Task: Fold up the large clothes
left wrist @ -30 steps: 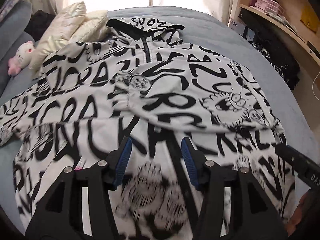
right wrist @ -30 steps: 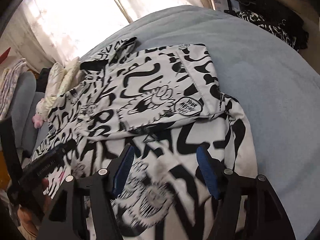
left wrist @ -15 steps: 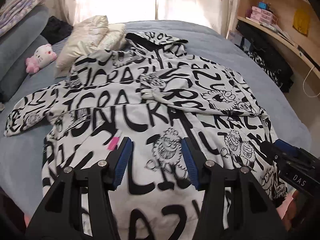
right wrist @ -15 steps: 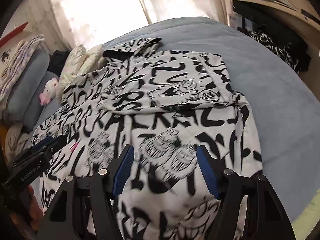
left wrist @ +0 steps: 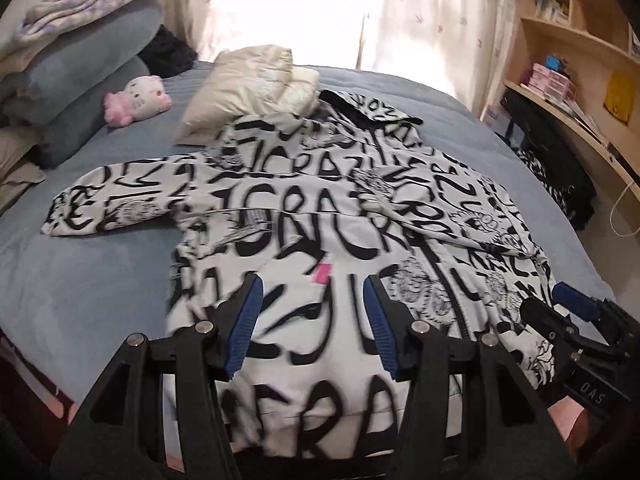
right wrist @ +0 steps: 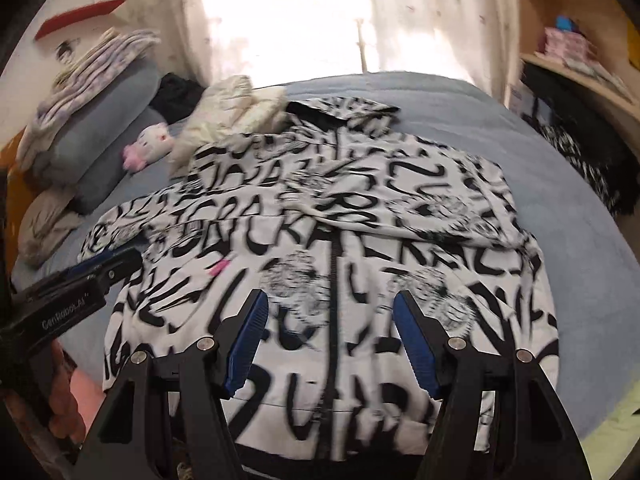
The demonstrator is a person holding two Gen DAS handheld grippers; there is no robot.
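jacket lying spread on bed; cream pillow touching it at 11 o'clock, plush toy at 10; left tongs and right tongs gaping, gripping nothing.

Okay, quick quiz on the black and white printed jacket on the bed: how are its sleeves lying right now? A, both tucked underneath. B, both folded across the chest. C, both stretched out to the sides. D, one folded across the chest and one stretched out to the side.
D: on the jacket, one sleeve crosses the chest while the other sleeve lies out on the blue bed.
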